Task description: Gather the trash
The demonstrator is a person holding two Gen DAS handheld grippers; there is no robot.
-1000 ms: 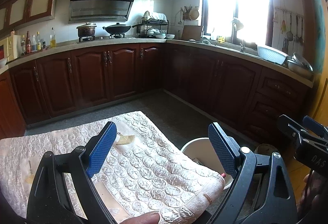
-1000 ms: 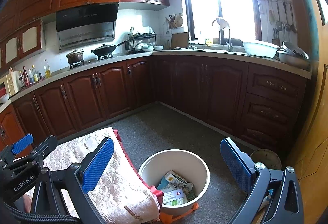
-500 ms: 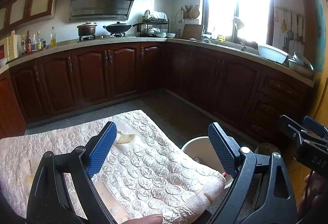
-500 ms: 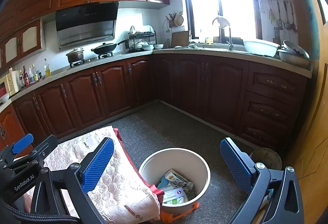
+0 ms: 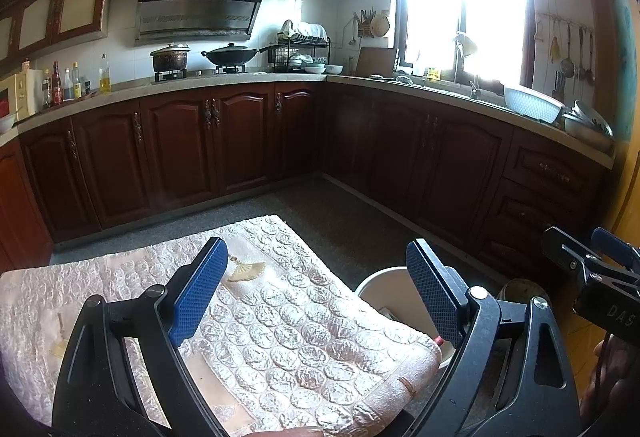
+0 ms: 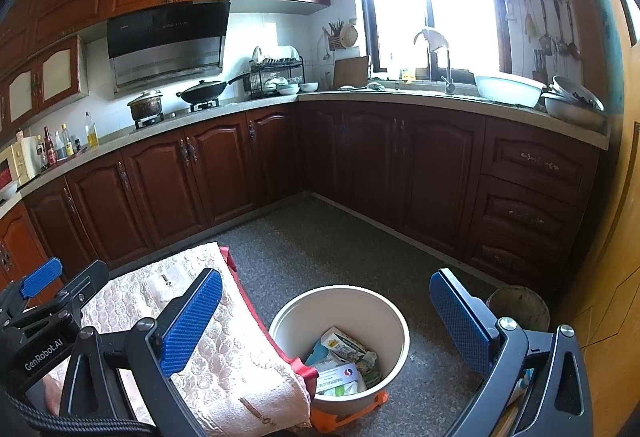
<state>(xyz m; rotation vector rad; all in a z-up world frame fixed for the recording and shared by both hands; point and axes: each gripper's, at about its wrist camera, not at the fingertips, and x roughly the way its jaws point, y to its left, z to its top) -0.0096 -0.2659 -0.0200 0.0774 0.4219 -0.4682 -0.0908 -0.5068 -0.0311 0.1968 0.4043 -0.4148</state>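
I have both grippers hovering side by side over the near end of a low worktop covered with a pale pink, bubble-patterned quilted cloth (image 5: 280,321). My left gripper (image 5: 316,293) has its blue-padded jaws spread wide with nothing between them; below it lies bare cloth, with a small embroidered fan motif (image 5: 246,271) just past the left pad. My right gripper (image 6: 332,321) is likewise spread and holds nothing. Through its gap I look straight down into a round cream plastic bin (image 6: 340,301) standing on the grey speckled floor (image 6: 320,245), just off the worktop's right edge and touching the red underlayer that hangs there. The trash, a pile of crumpled paper and printed cartons (image 6: 340,365), lies in the bottom of that bin, below and slightly ahead of the right gripper and apart from its pads. In the left view only the bin's rim (image 5: 380,277) shows past the worktop's right corner.
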